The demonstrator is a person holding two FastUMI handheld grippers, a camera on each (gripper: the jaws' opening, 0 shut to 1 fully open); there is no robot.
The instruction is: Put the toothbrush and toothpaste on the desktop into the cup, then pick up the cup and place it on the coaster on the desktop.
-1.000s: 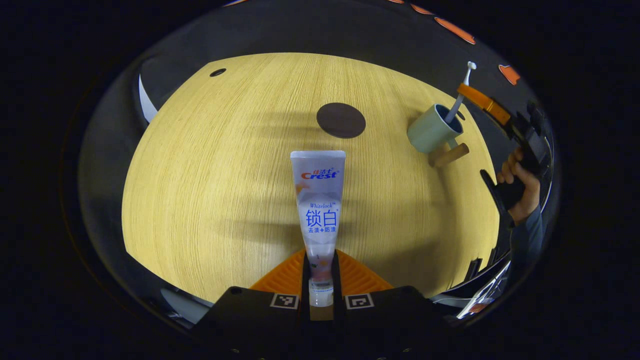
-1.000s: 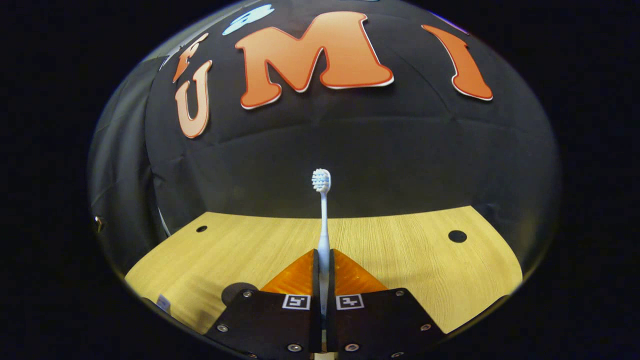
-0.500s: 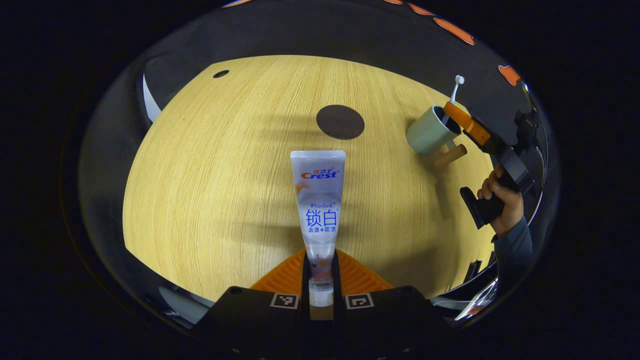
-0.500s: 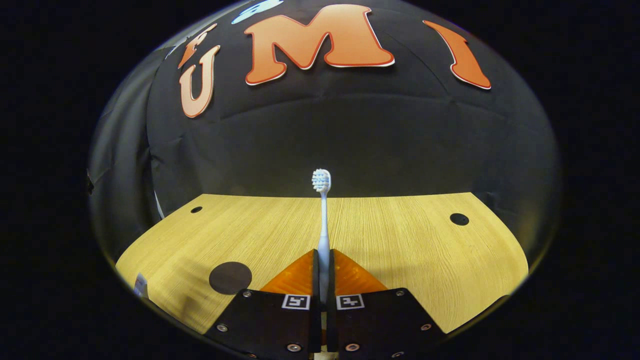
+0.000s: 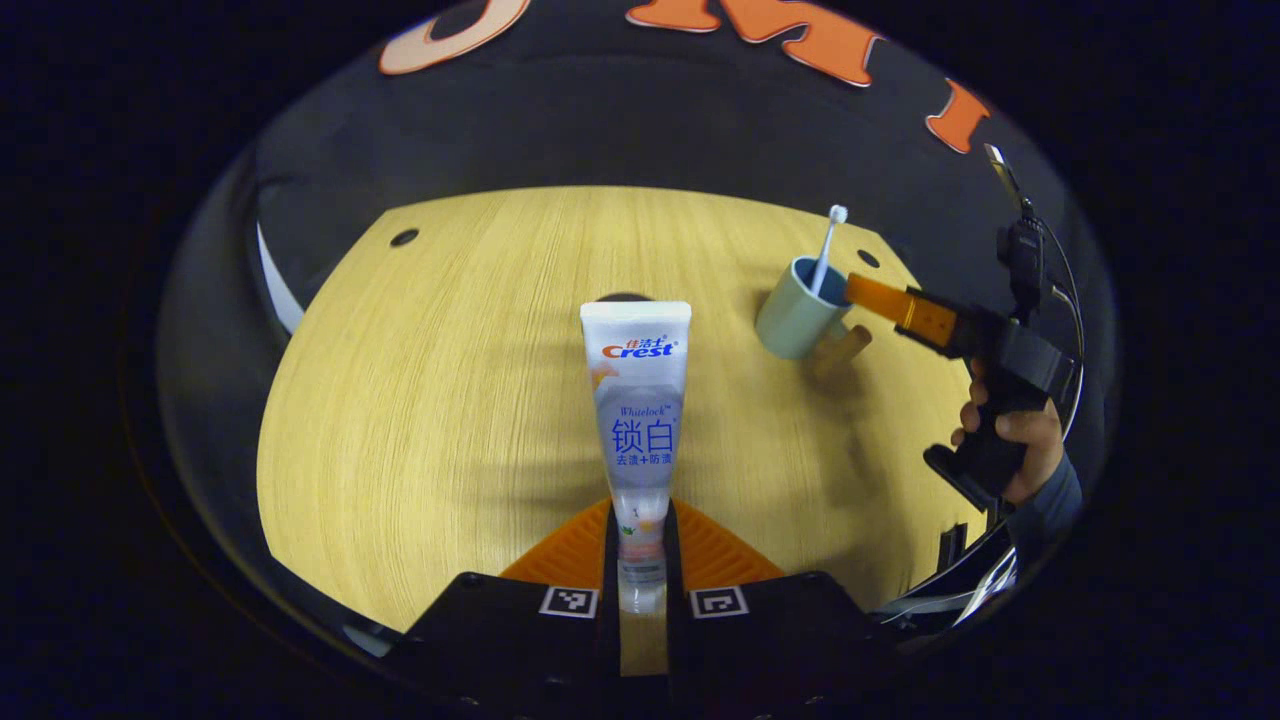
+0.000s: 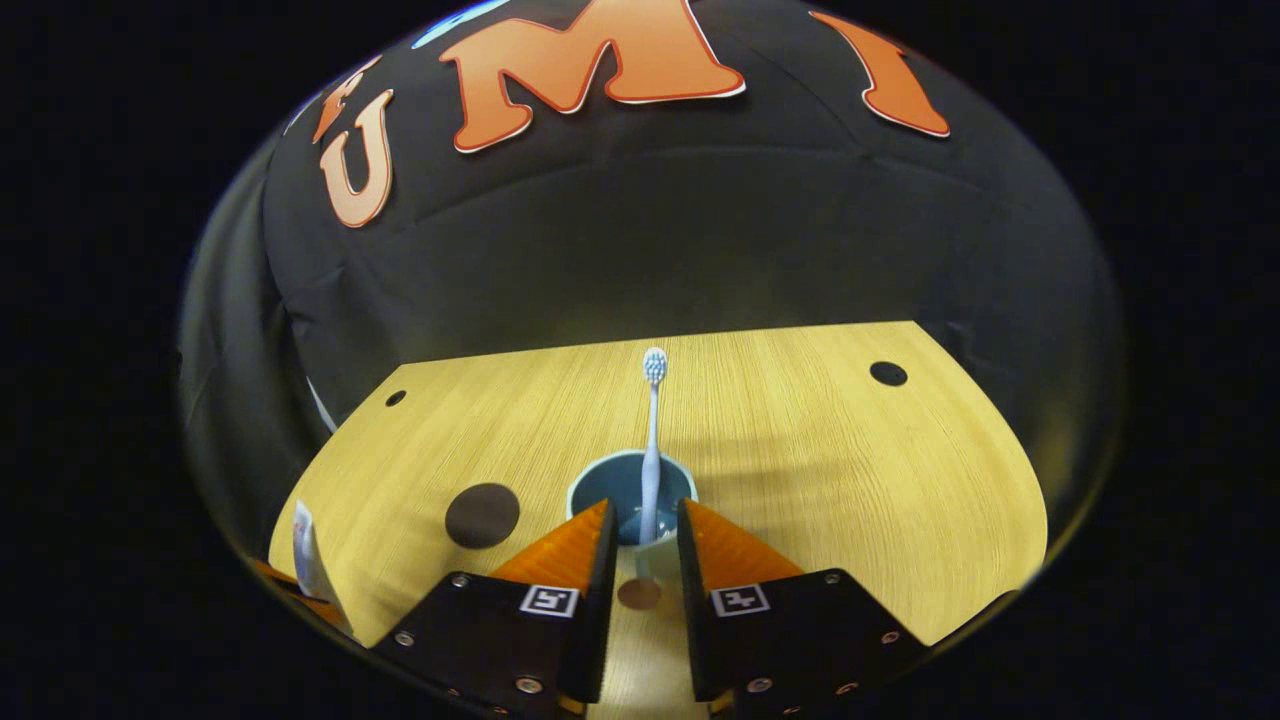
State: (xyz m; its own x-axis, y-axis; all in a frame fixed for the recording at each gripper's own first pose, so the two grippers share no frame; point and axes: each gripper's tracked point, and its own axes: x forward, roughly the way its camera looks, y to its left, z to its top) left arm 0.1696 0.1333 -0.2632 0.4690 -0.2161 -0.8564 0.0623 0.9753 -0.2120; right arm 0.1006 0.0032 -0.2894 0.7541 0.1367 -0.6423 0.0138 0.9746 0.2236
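The left gripper (image 5: 640, 555) has its fingers pinched tight on the cap end of the white plastic toothpaste tube (image 5: 637, 400), which stands straight out in front of it above the light wooden desk (image 5: 450, 380). Just past the tube's flat end, a sliver of the dark round coaster (image 5: 622, 297) peeks out.

Over to the right gripper (image 6: 640, 535): its fingers stand apart with a clear gap, holding nothing. The slim white toothbrush (image 6: 651, 440) stands in the pale green cup with the blue inside (image 6: 630, 490), bristles up, leaning on the rim, free of both fingers. The cup sits on the desk right at the fingertips, its wooden peg handle (image 6: 638, 592) pointing back between them. The coaster (image 6: 482, 514) lies on the desk just left of the cup, apart from it.

From the left gripper view, a hand (image 5: 1010, 440) grips the right gripper's handle, its fingers reaching to the cup's (image 5: 800, 320) side.
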